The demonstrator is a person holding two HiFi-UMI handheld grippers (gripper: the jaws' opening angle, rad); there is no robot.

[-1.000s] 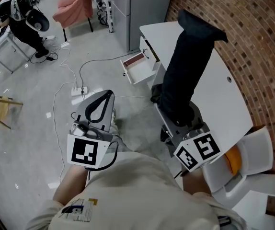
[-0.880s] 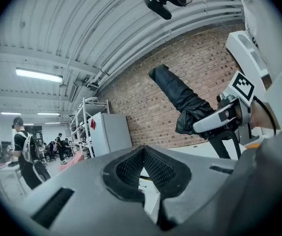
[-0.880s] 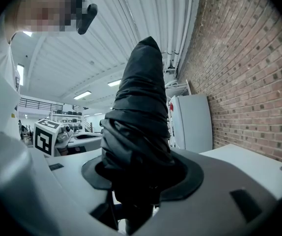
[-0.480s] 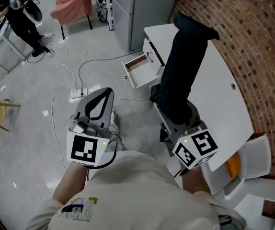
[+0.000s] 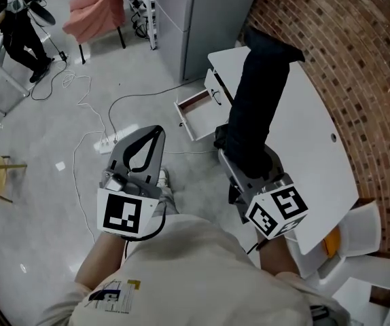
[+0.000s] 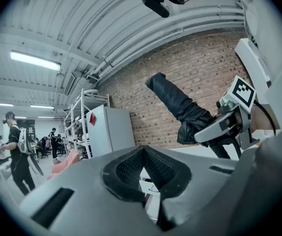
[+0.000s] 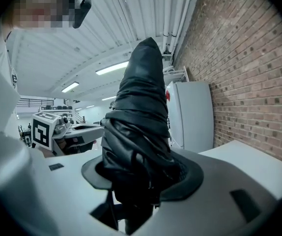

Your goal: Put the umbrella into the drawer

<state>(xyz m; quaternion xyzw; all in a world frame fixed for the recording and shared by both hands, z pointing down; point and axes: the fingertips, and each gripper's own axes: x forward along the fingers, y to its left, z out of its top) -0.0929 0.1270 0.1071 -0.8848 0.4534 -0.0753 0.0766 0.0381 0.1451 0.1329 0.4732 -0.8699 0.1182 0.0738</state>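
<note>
The umbrella (image 5: pixel 257 90), black and folded, is clamped at its near end in the right gripper (image 5: pixel 251 167). In the right gripper view its bunched fabric fills the gap between the jaws, both pads pressed against it. From there it reaches forward and up, clear of the desk (image 5: pixel 304 141), along the desk's left edge. Its far tip shows near the desk's far corner.

The drawer (image 5: pixel 198 111) stands pulled out from the desk's side, just left of the umbrella in the head view, its reddish inside showing. The umbrella is not in it.

The left gripper (image 5: pixel 143 148) is held out over the floor, well left of the desk. Its jaws are together at the tips, with nothing between them.

A brick wall (image 5: pixel 358 66) runs along the desk's right. A grey cabinet (image 5: pixel 198 19) stands beyond the drawer. Cables (image 5: pixel 90 124) trail across the floor, with a pink chair (image 5: pixel 96 9) and a person (image 5: pixel 15 26) further off at the left.
</note>
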